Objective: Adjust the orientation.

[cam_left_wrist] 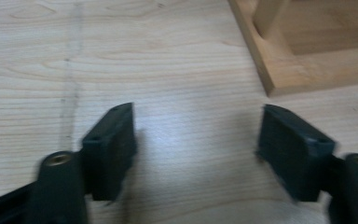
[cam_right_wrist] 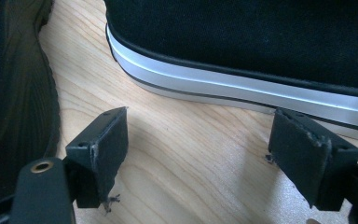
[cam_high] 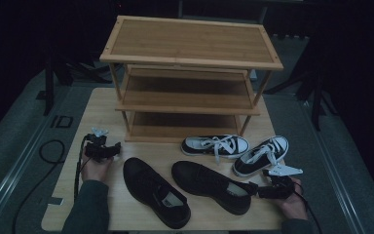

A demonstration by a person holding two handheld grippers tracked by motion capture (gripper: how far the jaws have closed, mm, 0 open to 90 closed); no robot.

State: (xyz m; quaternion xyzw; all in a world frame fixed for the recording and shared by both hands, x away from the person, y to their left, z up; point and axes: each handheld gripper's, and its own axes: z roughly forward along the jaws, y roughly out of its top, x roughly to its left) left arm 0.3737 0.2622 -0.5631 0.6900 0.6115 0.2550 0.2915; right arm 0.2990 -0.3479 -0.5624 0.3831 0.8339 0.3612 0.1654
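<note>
A three-shelf bamboo shoe rack (cam_high: 190, 58) stands at the back of the light wooden table (cam_high: 102, 112). In front of it lie two black leather shoes, one (cam_high: 156, 191) left of the other (cam_high: 209, 186), and two black-and-white sneakers (cam_high: 215, 145) (cam_high: 261, 156). My left gripper (cam_high: 111, 150) rests on the table left of the shoes, near the rack's front left leg. Its jaws (cam_left_wrist: 196, 112) stand open over bare wood. My right gripper (cam_high: 263, 189) lies at the heel of the right black shoe. It is open (cam_right_wrist: 201, 113), facing the sneaker's white sole (cam_right_wrist: 223, 79), with the black shoe (cam_right_wrist: 14, 93) at its left.
The rack's bottom corner (cam_left_wrist: 284, 70) lies just ahead and to the right of the left jaws. Dark floor and a black cable (cam_high: 53, 151) surround the table. Bare tabletop stretches to the left of the rack.
</note>
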